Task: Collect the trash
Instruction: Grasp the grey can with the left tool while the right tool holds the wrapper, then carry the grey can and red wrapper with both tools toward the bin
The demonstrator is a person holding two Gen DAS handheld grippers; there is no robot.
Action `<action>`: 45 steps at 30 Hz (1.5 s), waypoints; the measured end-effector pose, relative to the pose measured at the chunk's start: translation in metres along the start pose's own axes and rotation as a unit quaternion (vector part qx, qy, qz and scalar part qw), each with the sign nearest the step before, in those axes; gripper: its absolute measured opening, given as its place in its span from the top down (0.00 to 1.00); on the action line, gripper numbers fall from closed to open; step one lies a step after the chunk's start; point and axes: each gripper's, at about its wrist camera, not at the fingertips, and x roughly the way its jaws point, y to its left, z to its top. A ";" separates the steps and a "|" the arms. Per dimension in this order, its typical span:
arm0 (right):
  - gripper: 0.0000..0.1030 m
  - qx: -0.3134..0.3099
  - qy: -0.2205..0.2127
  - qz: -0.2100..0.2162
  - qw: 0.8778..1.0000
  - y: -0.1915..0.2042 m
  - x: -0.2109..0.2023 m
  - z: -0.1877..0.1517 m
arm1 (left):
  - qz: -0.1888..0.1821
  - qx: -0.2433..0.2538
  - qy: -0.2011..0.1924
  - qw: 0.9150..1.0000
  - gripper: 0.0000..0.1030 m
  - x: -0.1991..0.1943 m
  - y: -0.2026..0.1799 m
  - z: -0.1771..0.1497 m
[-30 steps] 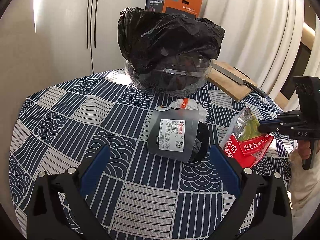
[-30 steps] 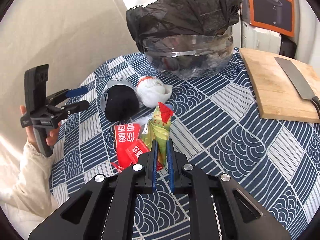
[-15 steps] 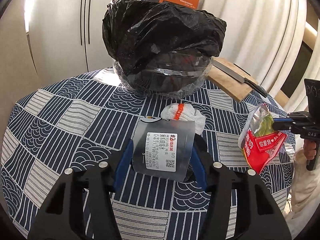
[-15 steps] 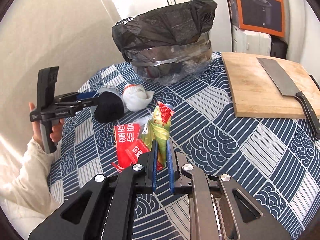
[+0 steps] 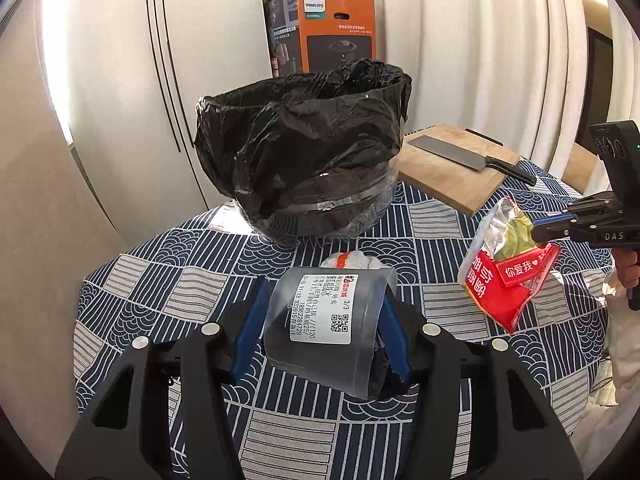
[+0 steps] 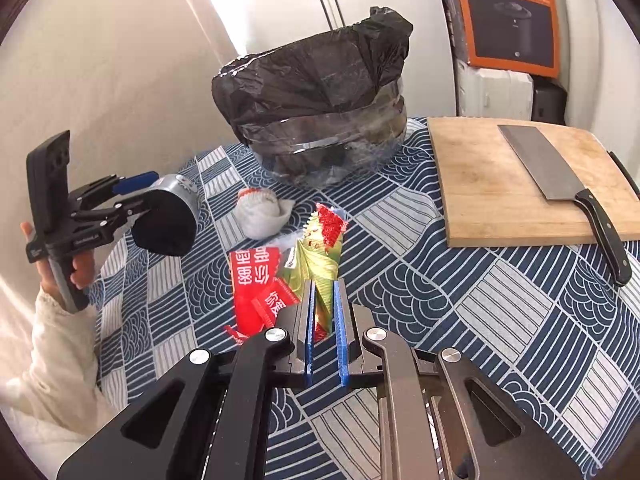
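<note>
A grey plastic cup (image 5: 332,330) with a printed label and dark contents is clamped on its side between the still-closing jaws of the left gripper (image 5: 320,332), lifted clear of the table (image 5: 132,280). Behind it, a crumpled white tissue (image 5: 352,261) lies on the patterned cloth. Toward the far edge a bin (image 5: 308,152) lined with a black bag is seen; its contents cannot be told. At the right, red and green snack wrappers (image 6: 288,276) are pinched in the closed right gripper (image 6: 324,320).

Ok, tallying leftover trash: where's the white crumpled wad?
The white wad lies on the tablecloth in front of the black-lined bin, between the held grey cup and snack wrappers.
</note>
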 end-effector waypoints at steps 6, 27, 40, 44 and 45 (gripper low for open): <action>0.92 -0.004 -0.014 0.007 1.000 -0.003 -0.009 0.007 | -0.017 0.002 -0.024 1.000 0.48 -0.015 -0.010 0.014; 0.92 -0.010 -0.092 -0.034 0.995 -0.009 -0.060 0.080 | -0.062 0.013 -0.080 0.995 0.48 -0.028 -0.010 0.065; 0.92 -0.024 -0.141 -0.035 0.989 -0.002 -0.067 0.147 | -0.066 0.015 -0.106 0.992 0.48 -0.026 0.014 0.101; 0.92 -0.032 -0.141 -0.037 0.989 -0.001 -0.059 0.165 | -0.071 0.018 -0.113 0.991 0.48 -0.022 0.021 0.116; 0.92 -0.033 -0.140 -0.035 0.989 0.000 -0.057 0.168 | -0.073 0.018 -0.113 0.991 0.48 -0.021 0.022 0.119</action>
